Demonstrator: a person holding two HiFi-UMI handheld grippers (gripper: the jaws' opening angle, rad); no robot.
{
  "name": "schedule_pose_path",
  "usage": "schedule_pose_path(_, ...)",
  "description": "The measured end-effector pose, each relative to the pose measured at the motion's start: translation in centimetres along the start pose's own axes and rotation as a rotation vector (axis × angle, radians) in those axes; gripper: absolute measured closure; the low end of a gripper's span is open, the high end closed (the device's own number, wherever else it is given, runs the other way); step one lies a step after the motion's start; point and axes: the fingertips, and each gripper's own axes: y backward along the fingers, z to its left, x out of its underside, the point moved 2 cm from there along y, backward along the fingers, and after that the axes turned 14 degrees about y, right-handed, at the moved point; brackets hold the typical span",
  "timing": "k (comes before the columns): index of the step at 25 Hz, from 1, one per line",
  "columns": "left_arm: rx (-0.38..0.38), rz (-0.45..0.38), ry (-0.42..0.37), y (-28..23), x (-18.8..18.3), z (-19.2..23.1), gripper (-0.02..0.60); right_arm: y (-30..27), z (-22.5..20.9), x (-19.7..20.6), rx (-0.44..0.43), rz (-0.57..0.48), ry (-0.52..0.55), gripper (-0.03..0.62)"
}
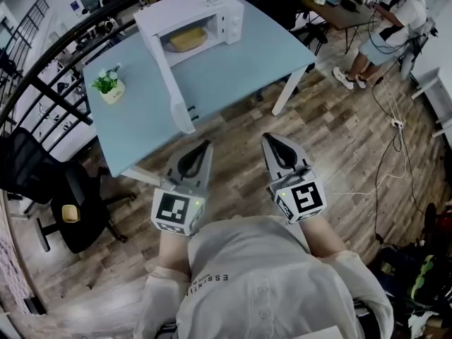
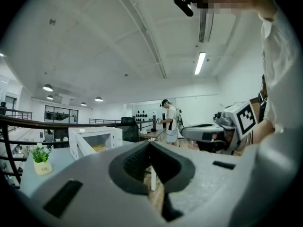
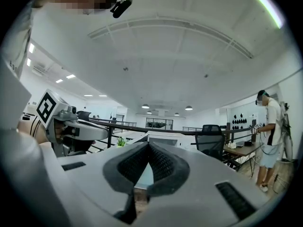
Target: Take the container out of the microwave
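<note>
A white microwave (image 1: 201, 18) stands on the far side of a light blue table (image 1: 233, 62), its door (image 1: 169, 83) swung wide open toward me. Inside it lies a yellowish container (image 1: 188, 39). The microwave (image 2: 94, 140) and the container (image 2: 98, 147) show small in the left gripper view. My left gripper (image 1: 207, 145) and right gripper (image 1: 268, 138) hover side by side over the wooden floor, short of the table. Both are shut with nothing between their tips. The right gripper view shows the microwave (image 3: 163, 139) beyond the closed jaws.
A small potted plant (image 1: 109, 85) sits at the table's left corner. A black office chair (image 1: 67, 203) stands to the left by a dark railing (image 1: 49, 55). A person (image 1: 385, 27) stands at a desk at the far right. Cables (image 1: 395, 140) trail on the floor.
</note>
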Motion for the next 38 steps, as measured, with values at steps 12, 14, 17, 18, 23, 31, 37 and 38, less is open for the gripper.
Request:
schedule_pose_path(12, -0.013, 0.003, 0.032, -0.7, 0.6, 0.5, 0.588, -0.9, -1.0, 1.2, -0.062, 0.051, 0.029, 0.431)
schedule_pose_path(14, -0.021, 0.010, 0.038, -0.9, 0.9, 0.8, 0.588, -1.2, -1.2, 1.3, -0.065, 0.050, 0.033, 0.431)
schedule_pose_path(17, -0.029, 0.009, 0.036, -1.6, 0.8, 1.2, 0.588, -2.0, -1.8, 1.6, -0.070, 0.039, 0.039, 0.431)
schedule_pose_path(18, -0.039, 0.008, 0.034, -1.8, 0.7, 1.4, 0.588, -2.5, -2.1, 1.7, -0.076, 0.032, 0.036, 0.431)
schedule_pose_path(23, -0.113, 0.005, 0.036, -3.7, 0.9, 3.2, 0.588, -5.6, -4.0, 3.1, -0.157, 0.001, -0.085, 0.431)
schedule_pose_path(31, -0.252, -0.030, 0.046, -11.2, -1.3, 5.7, 0.588, -13.4, -11.5, 5.2, -0.280, -0.042, -0.113, 0.431)
schedule_pose_path(37, -0.358, -0.026, 0.064, -18.5, -1.9, 7.0, 0.588, -19.5, -17.3, 8.2, -0.394, -0.040, -0.115, 0.431)
schedule_pose_path(38, -0.376, -0.027, 0.065, -19.6, -2.1, 7.1, 0.588, -20.4, -18.2, 8.6, -0.414, -0.043, -0.113, 0.431)
